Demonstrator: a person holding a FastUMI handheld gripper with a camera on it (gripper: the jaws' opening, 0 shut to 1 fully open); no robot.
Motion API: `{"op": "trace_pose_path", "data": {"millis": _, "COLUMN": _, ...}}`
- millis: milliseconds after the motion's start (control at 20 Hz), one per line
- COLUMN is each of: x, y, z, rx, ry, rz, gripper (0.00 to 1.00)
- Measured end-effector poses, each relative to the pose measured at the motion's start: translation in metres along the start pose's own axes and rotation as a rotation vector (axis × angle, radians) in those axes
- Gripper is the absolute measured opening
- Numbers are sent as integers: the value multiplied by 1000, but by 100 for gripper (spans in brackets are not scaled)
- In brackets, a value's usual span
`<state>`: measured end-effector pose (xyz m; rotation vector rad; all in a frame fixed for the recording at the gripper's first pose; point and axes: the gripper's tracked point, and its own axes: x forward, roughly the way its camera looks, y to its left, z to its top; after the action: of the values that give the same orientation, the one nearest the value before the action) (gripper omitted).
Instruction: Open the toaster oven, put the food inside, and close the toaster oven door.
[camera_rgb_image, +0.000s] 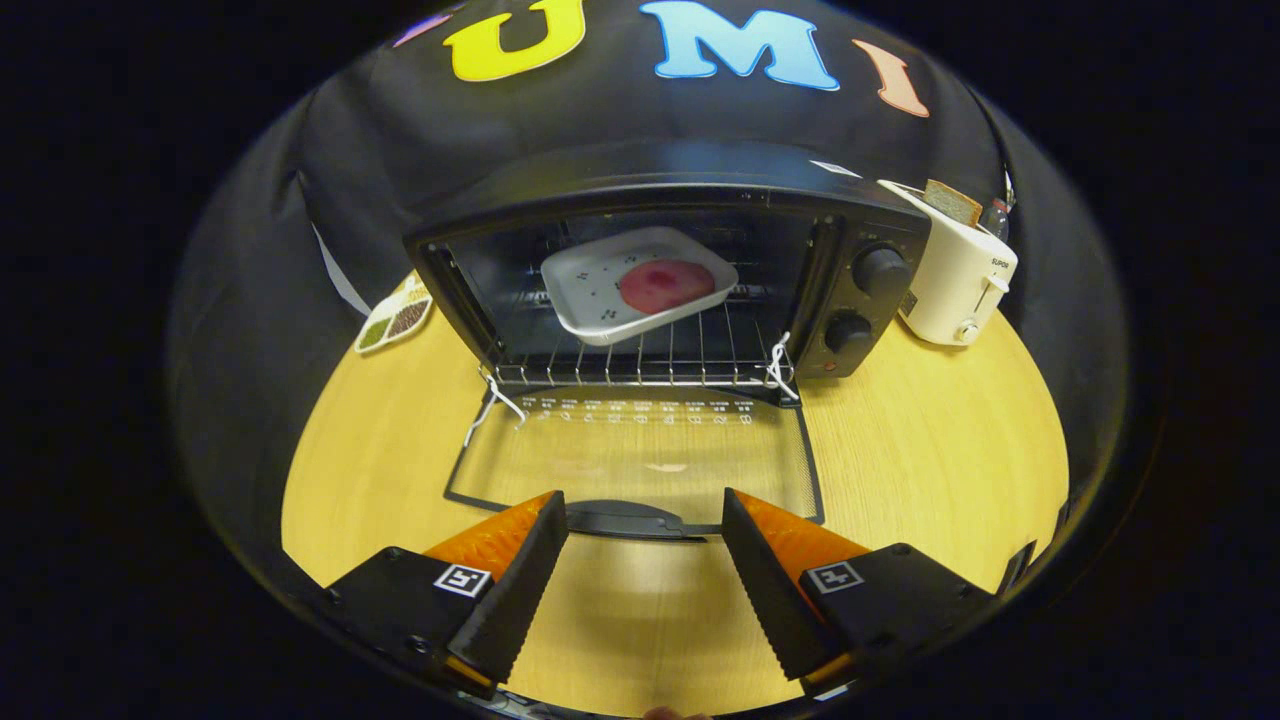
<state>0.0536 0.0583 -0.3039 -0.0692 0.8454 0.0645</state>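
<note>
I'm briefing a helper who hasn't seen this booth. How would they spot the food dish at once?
Find the black toaster oven on the wooden table, its glass door folded down flat just ahead of the open gripper. On the wire rack inside sits a white square tray, tilted, holding a round reddish patty.

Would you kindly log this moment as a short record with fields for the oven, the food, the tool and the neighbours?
oven: toaster oven on the wooden table, door folded down flat
food: reddish round piece on a white tray, tilted on the rack inside
tool: open, fingers either side of the door handle, not pressing
neighbours: white toaster holding bread; divided dish on the opposite side
</note>
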Motion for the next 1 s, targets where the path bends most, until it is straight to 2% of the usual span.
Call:
{"op": "trace_pose_path", "data": {"millis": 200, "x": 7, "y": -3, "z": -28, "rx": -115, "ry": 72, "rz": -37, "gripper": 99}}
{"op": "trace_pose_path", "data": {"millis": 300, "x": 11, "y": 3, "z": -40, "rx": -131, "ry": 108, "rz": -30, "gripper": 99}}
{"op": "trace_pose_path", "data": {"millis": 750, "x": 37, "y": 7, "z": -61, "rx": -123, "ry": 229, "rz": -79, "gripper": 99}}
{"op": "trace_pose_path", "data": {"millis": 1000, "x": 42, "y": 10, "z": -55, "rx": -63, "ry": 221, "rz": -93, "gripper": 96}}
